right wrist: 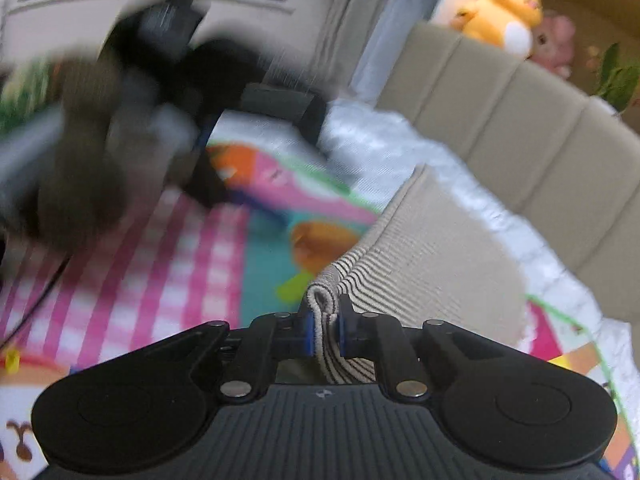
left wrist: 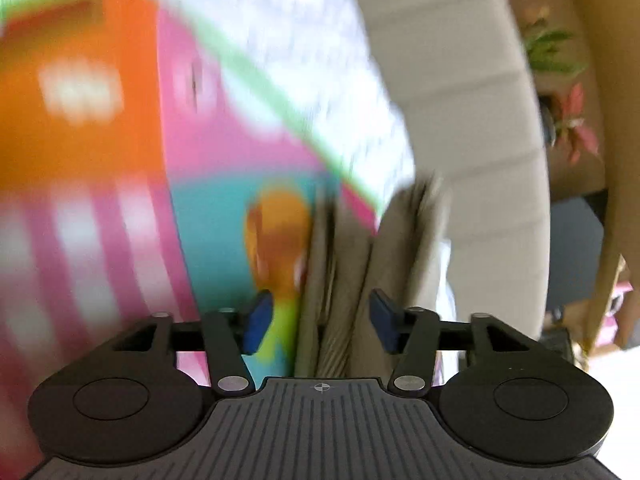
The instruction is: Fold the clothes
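On the bed: a bright play mat (right wrist: pixel 192 264) of pink check and teal covers the middle, a white quilted cover (right wrist: pixel 400 148) lies beyond it, and a padded beige headboard (right wrist: pixel 520 120) closes the far side.
Garment: a beige ribbed garment (right wrist: pixel 432 248) lies on the mat, its long axis running from the right gripper away toward the headboard.
Right gripper (right wrist: pixel 325 330): fingers clenched on a bunched, rolled edge of the ribbed cloth at its near end.
Left gripper (left wrist: pixel 318 320): fingers spread wide, with folds of the same cloth (left wrist: pixel 348 280) standing between them; neither pad looks pressed to it, though the view is smeared.
Key relation: both grippers sit at the garment's edges, the cloth stretching ahead of the right one; the right hand has the only sure hold.
Room to move: open mat to the left; the headboard bounds the far side, near the cloth's far end.
Stage: my guess is a fold is under way; how many are made I cannot tell.
Background: a yellow plush toy (right wrist: pixel 504 12) sits behind the headboard.
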Demonstrator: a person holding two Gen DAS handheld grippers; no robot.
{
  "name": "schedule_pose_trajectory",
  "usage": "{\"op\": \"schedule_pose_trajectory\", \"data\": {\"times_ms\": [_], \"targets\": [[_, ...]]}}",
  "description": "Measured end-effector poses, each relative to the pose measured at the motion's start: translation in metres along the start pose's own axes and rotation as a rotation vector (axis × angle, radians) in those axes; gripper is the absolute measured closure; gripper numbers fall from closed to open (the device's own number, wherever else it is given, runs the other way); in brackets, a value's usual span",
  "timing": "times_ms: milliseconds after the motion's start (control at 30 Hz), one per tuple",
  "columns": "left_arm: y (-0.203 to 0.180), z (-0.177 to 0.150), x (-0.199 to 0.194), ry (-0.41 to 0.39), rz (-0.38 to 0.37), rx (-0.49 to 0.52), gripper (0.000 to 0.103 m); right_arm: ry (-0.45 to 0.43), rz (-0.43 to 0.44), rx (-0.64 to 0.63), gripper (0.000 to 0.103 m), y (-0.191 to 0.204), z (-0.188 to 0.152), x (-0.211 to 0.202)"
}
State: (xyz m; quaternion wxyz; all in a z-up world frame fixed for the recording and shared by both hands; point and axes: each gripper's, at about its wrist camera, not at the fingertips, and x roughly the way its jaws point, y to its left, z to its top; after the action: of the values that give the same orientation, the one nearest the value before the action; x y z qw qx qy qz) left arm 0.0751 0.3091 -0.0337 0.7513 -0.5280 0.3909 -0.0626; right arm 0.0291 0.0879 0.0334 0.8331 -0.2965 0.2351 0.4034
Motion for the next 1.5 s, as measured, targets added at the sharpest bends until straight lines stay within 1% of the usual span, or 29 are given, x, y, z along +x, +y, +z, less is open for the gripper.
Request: {"op": "schedule_pose_trajectory", "data": {"times_ms": [33, 67, 167, 233, 300, 333, 367, 400, 433, 467, 533, 567, 600, 667, 733, 767, 800, 867, 900, 967, 1033, 1067, 1167, 1300, 1367, 1500], "targets": [[-0.002, -0.001, 0.000, -0.006, 0.009, 0.019, 0.029, 0.003, 0.008, -0.009, 0.092, 0.004, -0.002, 0.000], [-0.005, -0.001, -0.001, -0.011, 0.018, 0.037, 0.025, 0.006, 0.016, -0.019, 0.092, 0.007, -0.005, 0.001], [-0.011, -0.003, -0.002, -0.028, 0.044, 0.093, 0.023, 0.014, 0.041, -0.060, 0.092, 0.019, -0.003, 0.003], [-0.016, -0.004, -0.003, -0.039, 0.062, 0.130, 0.023, 0.015, 0.048, -0.090, 0.092, 0.022, -0.005, 0.002], [-0.021, -0.005, -0.003, -0.050, 0.080, 0.168, 0.025, 0.003, 0.047, -0.087, 0.089, 0.017, -0.005, -0.002], [-0.023, -0.006, -0.004, -0.056, 0.089, 0.186, 0.026, -0.004, 0.055, -0.071, 0.082, 0.012, -0.005, -0.006], [-0.025, -0.006, -0.004, -0.061, 0.098, 0.205, 0.023, -0.014, 0.059, -0.052, 0.066, 0.005, -0.004, -0.013], [-0.027, -0.007, -0.005, -0.067, 0.106, 0.224, 0.023, -0.026, 0.061, -0.033, 0.054, -0.002, -0.004, -0.019], [-0.026, -0.006, -0.005, -0.067, 0.103, 0.221, 0.024, -0.045, 0.052, -0.023, 0.031, -0.009, -0.002, -0.027], [-0.026, -0.006, -0.006, -0.068, 0.104, 0.224, 0.026, -0.068, 0.033, -0.016, 0.018, -0.017, -0.001, -0.037], [-0.029, -0.006, -0.008, -0.072, 0.118, 0.247, 0.026, -0.109, -0.002, 0.005, 0.012, -0.034, 0.001, -0.053], [-0.030, -0.008, -0.009, -0.076, 0.134, 0.275, 0.025, -0.118, -0.017, 0.043, 0.002, -0.044, 0.004, -0.058], [-0.030, -0.011, -0.011, -0.080, 0.155, 0.311, 0.025, -0.126, -0.032, 0.086, 0.000, -0.055, 0.006, -0.062], [-0.032, -0.013, -0.010, -0.082, 0.163, 0.325, 0.024, -0.114, -0.043, 0.216, 0.000, -0.078, 0.006, -0.056], [-0.030, -0.012, -0.010, -0.080, 0.160, 0.320, 0.023, -0.079, -0.050, 0.365, 0.000, -0.102, 0.004, -0.039], [-0.030, -0.012, -0.010, -0.079, 0.161, 0.323, 0.023, -0.029, -0.048, 0.408, 0.000, -0.109, -0.004, -0.024], [-0.030, -0.012, -0.010, -0.078, 0.163, 0.328, 0.023, 0.066, -0.070, 0.405, 0.000, -0.107, -0.012, -0.002], [-0.030, -0.012, -0.009, -0.077, 0.168, 0.338, 0.023, 0.194, -0.102, 0.348, 0.000, -0.092, -0.025, 0.034], [-0.030, -0.012, -0.009, -0.076, 0.170, 0.343, 0.023, 0.172, -0.099, 0.364, 0.000, -0.091, -0.031, 0.038], [-0.030, -0.012, -0.008, -0.075, 0.174, 0.353, 0.023, 0.179, -0.079, 0.398, 0.000, -0.098, -0.030, 0.033], [-0.033, -0.014, -0.007, -0.081, 0.188, 0.383, 0.023, 0.126, -0.080, 0.400, 0.000, -0.106, -0.020, 0.019], [-0.033, -0.014, -0.008, -0.082, 0.187, 0.383, 0.023, 0.093, -0.096, 0.393, 0.000, -0.111, -0.014, 0.010], [-0.030, -0.011, -0.009, -0.078, 0.171, 0.356, 0.022, 0.004, -0.138, 0.355, 0.000, -0.123, 0.012, -0.002], [-0.031, -0.012, -0.009, -0.078, 0.172, 0.361, 0.021, -0.041, -0.201, 0.306, 0.000, -0.133, 0.058, 0.023], [-0.031, -0.012, -0.009, -0.077, 0.170, 0.359, 0.021, 0.013, -0.179, 0.297, 0.000, -0.138, 0.073, 0.054], [-0.030, -0.013, -0.010, -0.074, 0.168, 0.362, 0.021, 0.189, -0.098, 0.267, 0.001, -0.120, 0.080, 0.123]]}}
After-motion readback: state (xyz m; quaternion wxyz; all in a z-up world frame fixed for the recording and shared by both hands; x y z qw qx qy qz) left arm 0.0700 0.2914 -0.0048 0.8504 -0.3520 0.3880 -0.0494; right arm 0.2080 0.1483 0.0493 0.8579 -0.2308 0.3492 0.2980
